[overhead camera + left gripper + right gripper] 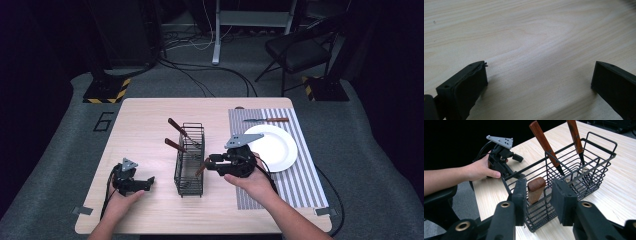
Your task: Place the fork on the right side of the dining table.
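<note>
Pale wooden table (150,125) carries our black wire basket (574,180); the brown-handled utensil (535,188) leans handle-up between our right gripper's (540,197) parted jaws; our left gripper (539,82) gapes empty.

Right gripper view: the blades of the two upright knives (544,143) sink behind the basket (574,170) wires; their tips cannot be made out. The top of the far knife handle (575,132) is cut by the upper edge. The lower part of the brown handle (535,190) between the right claw (541,200) jaws is hidden by mesh; contact cannot be judged.

Left gripper view: both jaws of the left claw (539,85) run off the bottom edge.
</note>
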Demonstrator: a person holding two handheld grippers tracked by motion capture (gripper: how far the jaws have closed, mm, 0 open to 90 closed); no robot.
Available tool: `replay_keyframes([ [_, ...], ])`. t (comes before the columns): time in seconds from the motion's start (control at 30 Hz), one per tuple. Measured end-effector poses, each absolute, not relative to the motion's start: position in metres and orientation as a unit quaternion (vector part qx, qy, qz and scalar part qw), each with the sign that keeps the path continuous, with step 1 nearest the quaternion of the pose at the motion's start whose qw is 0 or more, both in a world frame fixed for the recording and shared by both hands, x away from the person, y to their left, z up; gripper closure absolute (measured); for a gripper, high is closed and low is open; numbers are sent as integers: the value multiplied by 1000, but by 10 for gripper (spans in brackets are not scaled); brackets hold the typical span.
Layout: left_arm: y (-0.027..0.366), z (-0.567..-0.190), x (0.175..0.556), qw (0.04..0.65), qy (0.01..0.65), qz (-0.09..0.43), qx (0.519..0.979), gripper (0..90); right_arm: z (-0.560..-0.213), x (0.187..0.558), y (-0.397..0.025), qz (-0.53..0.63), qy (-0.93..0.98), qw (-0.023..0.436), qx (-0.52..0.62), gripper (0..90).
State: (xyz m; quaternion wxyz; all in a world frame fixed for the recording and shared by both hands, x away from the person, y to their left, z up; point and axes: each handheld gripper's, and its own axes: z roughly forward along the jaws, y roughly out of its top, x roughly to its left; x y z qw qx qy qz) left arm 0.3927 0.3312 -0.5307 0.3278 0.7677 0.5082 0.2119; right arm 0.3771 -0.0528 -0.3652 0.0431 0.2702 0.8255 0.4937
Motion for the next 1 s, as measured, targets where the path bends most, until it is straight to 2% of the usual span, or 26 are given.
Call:
replay_keyframes([
  [0.27, 331, -531, 393, 328, 508, 212, 768, 1, -363, 378, -48, 495, 827, 42, 265, 734],
  [1.0, 330, -531, 393, 330, 506, 214, 767, 1, -349, 383, -31, 507, 824, 55, 248, 742],
])
